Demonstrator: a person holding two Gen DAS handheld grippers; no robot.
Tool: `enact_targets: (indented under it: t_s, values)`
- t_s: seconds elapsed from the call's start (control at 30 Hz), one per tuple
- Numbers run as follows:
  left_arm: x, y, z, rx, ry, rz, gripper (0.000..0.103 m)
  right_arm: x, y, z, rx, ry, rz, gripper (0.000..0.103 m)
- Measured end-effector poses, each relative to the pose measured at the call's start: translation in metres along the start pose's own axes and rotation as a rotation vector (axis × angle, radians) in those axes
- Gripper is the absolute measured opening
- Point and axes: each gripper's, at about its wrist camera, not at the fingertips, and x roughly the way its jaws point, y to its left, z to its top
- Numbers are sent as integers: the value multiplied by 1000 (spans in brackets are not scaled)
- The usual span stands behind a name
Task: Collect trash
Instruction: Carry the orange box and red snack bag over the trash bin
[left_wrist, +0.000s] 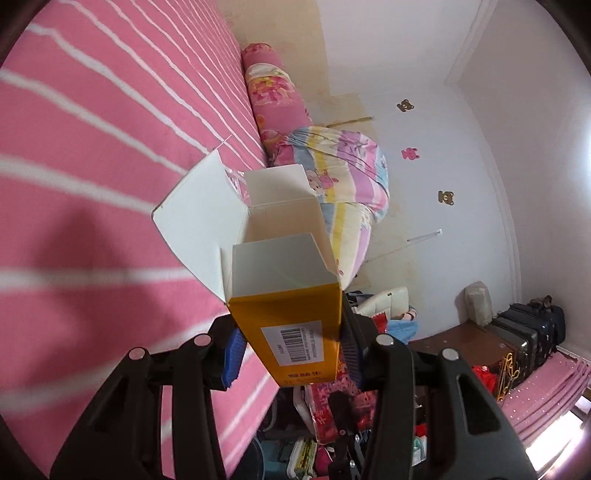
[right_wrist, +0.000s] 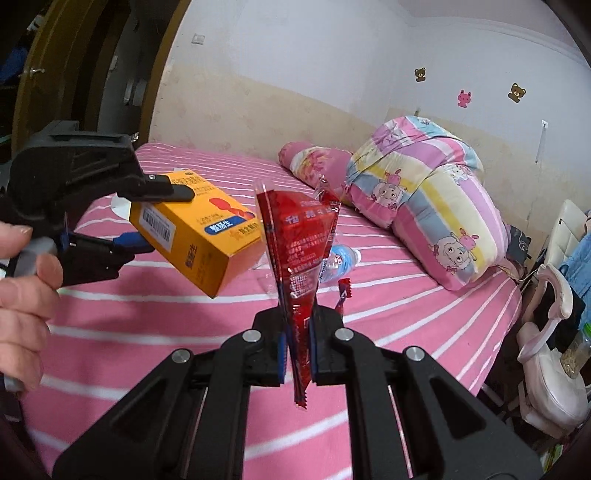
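My left gripper (left_wrist: 291, 350) is shut on an orange cardboard box (left_wrist: 291, 332) with a barcode label; its white end flaps stand open. In the right wrist view that orange box (right_wrist: 207, 236) hangs above the bed in the left gripper (right_wrist: 162, 218), held by a person's hand (right_wrist: 22, 291). My right gripper (right_wrist: 297, 350) is shut on a red plastic wrapper (right_wrist: 299, 243) that sticks up between the pads. A clear plastic bottle (right_wrist: 341, 260) and a small red wrapper (right_wrist: 343, 291) lie on the pink sheet behind it.
The pink striped bed (right_wrist: 147, 332) fills the scene. A rolled pink bolster (right_wrist: 314, 162) and a folded pastel quilt (right_wrist: 424, 206) lie at its far side. A white chair (right_wrist: 546, 369) stands right of the bed. Suitcases (left_wrist: 524, 336) and floor clutter (left_wrist: 332, 424) lie beyond the bed.
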Motion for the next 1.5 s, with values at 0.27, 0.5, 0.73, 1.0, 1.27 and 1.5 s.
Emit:
enact_targets:
  t_s: [0.27,0.5,0.73,1.0,1.27,1.5]
  values:
    - [-33,-25,-50,23,6,-17,43,-78,-9,-5,80,-47,19,9]
    - [-40,-66,-91,66,46,-71,43,-140,-44,-12,192,-67,-2,9]
    - [-18,-115,-145,124,152,-131,43,-195,-96,-31,269,-92,-73,9]
    - [29,-150,-220,213,325,-138,43,-240,-147,-71,331,-68,-192,9]
    - [88,-159,-278,297,464,-84,43,-259,-185,-127,391,10,-281,9]
    - [153,-145,-334,388,599,2,43,-249,-219,-182,453,117,-328,9]
